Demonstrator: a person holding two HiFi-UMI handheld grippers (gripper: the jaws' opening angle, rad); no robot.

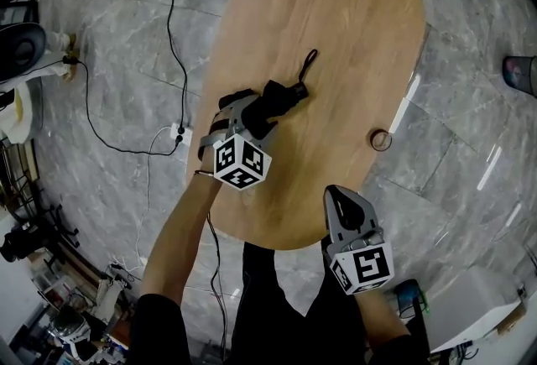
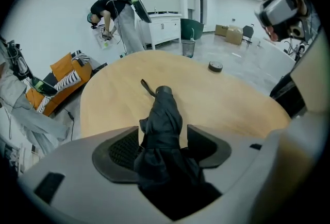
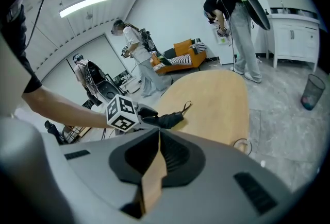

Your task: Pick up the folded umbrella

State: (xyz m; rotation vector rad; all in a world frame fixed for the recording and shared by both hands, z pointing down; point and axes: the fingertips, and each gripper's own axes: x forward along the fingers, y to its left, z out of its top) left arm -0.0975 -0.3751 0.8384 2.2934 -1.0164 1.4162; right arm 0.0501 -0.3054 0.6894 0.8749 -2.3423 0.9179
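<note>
Head view: observed left tool (image 1: 254, 113) clamped on umbrella (image 1: 284, 95) lying mid-bench (image 1: 352, 36); noted right tool (image 1: 344, 202) over near bench edge.
Left gripper view: confirmed both jaws pressed against umbrella fabric.
Right gripper view: recorded jaws together, nothing between.

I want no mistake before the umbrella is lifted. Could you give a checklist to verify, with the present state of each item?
1. Folded umbrella between the left gripper fingers: ok, both press its fabric.
2. Wrist strap free: ok, it lies loose on the table.
3. Right gripper out of the way: ok, shut, empty, at the table's near edge.
4. Tape roll apart from the umbrella: ok, it lies near the table's right edge.
5. Umbrella already off the table: cannot tell.
</note>
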